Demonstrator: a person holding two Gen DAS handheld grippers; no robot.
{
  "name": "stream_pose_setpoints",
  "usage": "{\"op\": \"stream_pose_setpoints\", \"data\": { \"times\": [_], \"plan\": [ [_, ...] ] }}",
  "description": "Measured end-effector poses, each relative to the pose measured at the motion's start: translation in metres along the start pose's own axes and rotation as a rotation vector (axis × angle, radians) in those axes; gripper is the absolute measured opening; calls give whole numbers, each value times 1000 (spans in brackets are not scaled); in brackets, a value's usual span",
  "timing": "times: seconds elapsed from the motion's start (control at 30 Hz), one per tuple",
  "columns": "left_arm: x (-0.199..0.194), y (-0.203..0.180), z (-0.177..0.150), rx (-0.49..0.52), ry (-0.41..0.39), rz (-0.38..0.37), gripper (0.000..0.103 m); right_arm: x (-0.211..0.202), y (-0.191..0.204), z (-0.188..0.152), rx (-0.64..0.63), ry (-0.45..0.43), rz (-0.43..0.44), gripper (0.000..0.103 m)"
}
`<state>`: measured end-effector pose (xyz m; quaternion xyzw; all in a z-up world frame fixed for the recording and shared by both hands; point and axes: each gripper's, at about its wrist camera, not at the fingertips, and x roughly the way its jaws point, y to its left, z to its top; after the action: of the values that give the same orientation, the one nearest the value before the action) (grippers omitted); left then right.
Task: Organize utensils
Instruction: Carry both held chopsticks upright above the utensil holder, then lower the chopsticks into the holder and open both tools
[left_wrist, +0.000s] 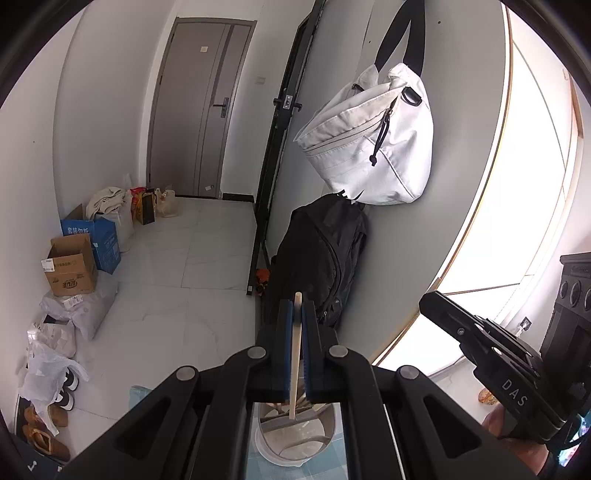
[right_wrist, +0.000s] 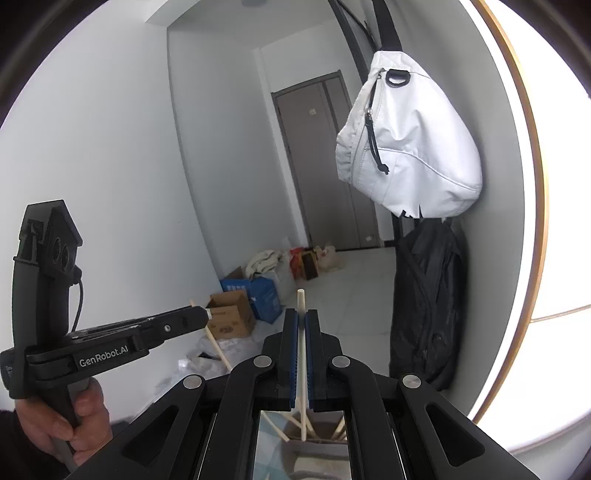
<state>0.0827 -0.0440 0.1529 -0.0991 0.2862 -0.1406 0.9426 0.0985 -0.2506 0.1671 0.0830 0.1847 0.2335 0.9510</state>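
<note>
Black left gripper fills the bottom of its frame, its blue pads clenched on a pale wooden chopstick. Likewise the right gripper at bottom centre squeezes a whiter chopstick. Below each, a grey holder keeps more sticks. At upper right a white bag hangs over a black backpack.

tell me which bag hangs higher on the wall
The white bag; it hangs by a black strap above the black bag, which reaches the floor.
</note>
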Motion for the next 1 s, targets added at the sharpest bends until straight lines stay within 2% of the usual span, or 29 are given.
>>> {"op": "stream_pose_setpoints", "data": {
  "times": [0.23, 0.47, 0.83, 0.93, 1.0],
  "plan": [
    [33, 3, -4, 14, 39, 5, 1, 27, -18, -2, 8, 22, -12, 3],
    [65, 16, -24, 13, 114, 5, 1, 61, -32, -26, 28, 94, -8, 3],
    [89, 29, -43, -13, 233, -70, 1, 92, -42, -73, 33, 191, -7, 3],
    [98, 27, -48, -12, 286, -137, 2, 97, -40, -83, 26, 232, 4, 6],
    [98, 28, -48, -22, 292, -171, 3, 96, -39, -90, 32, 256, 21, 6]
  ]
}}
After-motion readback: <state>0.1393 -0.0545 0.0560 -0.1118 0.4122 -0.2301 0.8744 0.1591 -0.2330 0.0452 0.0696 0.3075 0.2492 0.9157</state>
